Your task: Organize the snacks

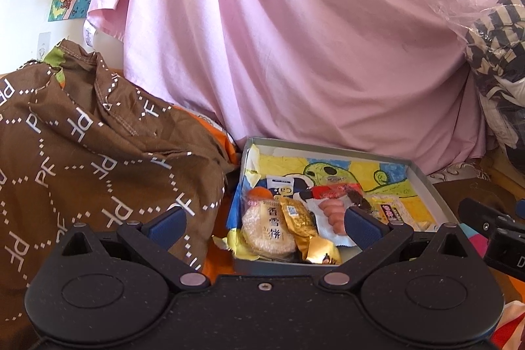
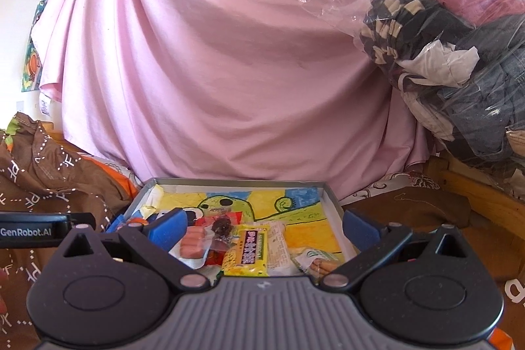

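Note:
A shallow grey box (image 1: 423, 182) (image 2: 331, 199) lined with a yellow and green drawing holds several snacks. In the left wrist view I see a round rice cracker pack (image 1: 267, 233), a gold wrapped snack (image 1: 300, 218), a clear pack of small sausages (image 1: 331, 214) and a yellow bar (image 1: 392, 214). The right wrist view shows the sausage pack (image 2: 193, 243), a dark candy pack (image 2: 223, 227), the yellow bar (image 2: 246, 251) and a green and white packet (image 2: 316, 258). My left gripper (image 1: 264, 227) hangs open over the box's near left part. My right gripper (image 2: 264, 227) is open above the near edge, holding nothing.
A pink sheet (image 1: 279, 38) hangs behind the box. Brown printed fabric (image 1: 82, 136) is heaped on the left. A clear bag of clothes (image 2: 459, 38) sits at the right on a wooden ledge (image 2: 475, 186). The other gripper's body (image 1: 492, 228) shows at the right edge.

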`<state>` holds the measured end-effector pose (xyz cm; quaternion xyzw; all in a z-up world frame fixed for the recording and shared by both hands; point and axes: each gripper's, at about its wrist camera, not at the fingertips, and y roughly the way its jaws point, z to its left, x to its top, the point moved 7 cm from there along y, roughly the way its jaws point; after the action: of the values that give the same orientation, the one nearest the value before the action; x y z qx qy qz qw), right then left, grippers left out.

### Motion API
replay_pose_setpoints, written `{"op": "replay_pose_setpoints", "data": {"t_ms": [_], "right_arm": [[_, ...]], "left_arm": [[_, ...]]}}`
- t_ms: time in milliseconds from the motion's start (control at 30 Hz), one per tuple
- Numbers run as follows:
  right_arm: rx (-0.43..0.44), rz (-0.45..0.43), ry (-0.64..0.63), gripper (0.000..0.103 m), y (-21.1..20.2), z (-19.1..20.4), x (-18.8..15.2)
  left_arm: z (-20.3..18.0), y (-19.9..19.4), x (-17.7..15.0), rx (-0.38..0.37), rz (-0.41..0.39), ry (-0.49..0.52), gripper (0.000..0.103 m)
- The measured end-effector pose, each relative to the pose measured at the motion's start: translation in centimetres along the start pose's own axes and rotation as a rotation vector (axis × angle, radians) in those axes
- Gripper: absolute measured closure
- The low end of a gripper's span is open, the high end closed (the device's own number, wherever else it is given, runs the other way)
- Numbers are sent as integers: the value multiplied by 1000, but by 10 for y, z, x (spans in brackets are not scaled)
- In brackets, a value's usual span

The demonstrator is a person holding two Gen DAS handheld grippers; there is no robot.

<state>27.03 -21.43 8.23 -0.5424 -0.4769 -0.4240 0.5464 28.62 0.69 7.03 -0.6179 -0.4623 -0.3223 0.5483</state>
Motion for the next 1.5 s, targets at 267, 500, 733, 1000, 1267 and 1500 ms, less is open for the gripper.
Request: {"op": "replay_pose_setpoints", "data": {"t_ms": [267,500,733,1000,1267,1500], "right_arm": [[-4,13,12,0,-3,1,-8],[-3,20,22,0,-8,2,-13],[6,16,19,0,-13,5,-16],[5,29,22,0,-18,5,-22],[7,57,24,0,-23,7,-33],[14,75,39,0,-28,11,-40]], "left_arm": [[6,-2,-9,12,18,0,1],[10,-5,-20,11,40,15,1],[12,-8,-27,6,59,20,1],[15,-12,-34,2,77,33,1],[22,-19,-45,15,101,37,1],[25,-30,-58,5,120,41,1]]}}
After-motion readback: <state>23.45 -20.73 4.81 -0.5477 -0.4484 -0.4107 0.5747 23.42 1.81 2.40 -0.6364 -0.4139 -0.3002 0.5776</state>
